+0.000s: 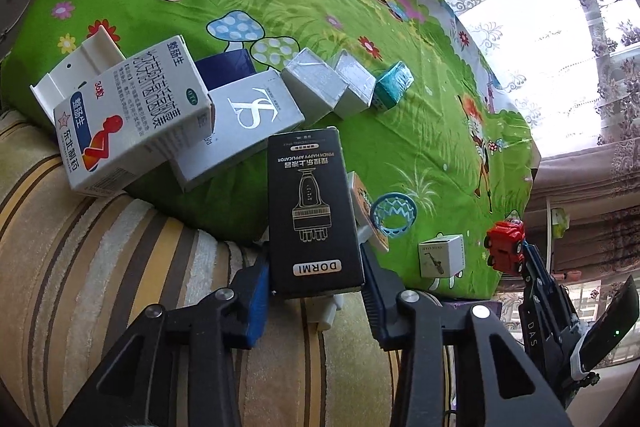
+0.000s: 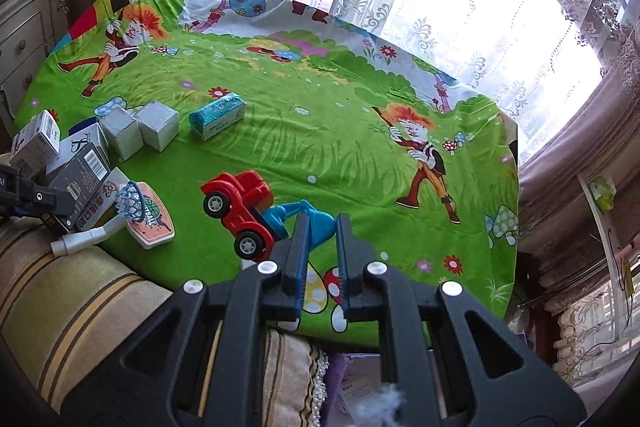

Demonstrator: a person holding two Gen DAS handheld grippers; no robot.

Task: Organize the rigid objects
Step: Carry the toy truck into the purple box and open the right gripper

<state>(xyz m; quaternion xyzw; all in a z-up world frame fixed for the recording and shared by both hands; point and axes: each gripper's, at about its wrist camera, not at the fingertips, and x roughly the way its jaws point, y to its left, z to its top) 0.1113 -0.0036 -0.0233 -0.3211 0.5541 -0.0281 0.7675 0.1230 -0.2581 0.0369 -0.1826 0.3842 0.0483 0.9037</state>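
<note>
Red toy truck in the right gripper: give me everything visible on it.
The red toy truck looks like glossy hard plastic, with a red cab and body, black tyres on pale hubs, and a blue arm at its rear. The right gripper is shut on that blue arm, its fingers on either side. The truck is tilted, nose toward the left, over the green cartoon sheet. Whether the lower wheel touches the sheet is unclear. The left wrist view shows it held up too.

blue box [image 1: 225,65]: mostly hidden behind the white boxes | toy hoop stand [image 1: 370,223]: partly hidden behind the black box [image 1: 313,211] | small print on white medicine box [image 1: 138,115]: too small to read
</note>
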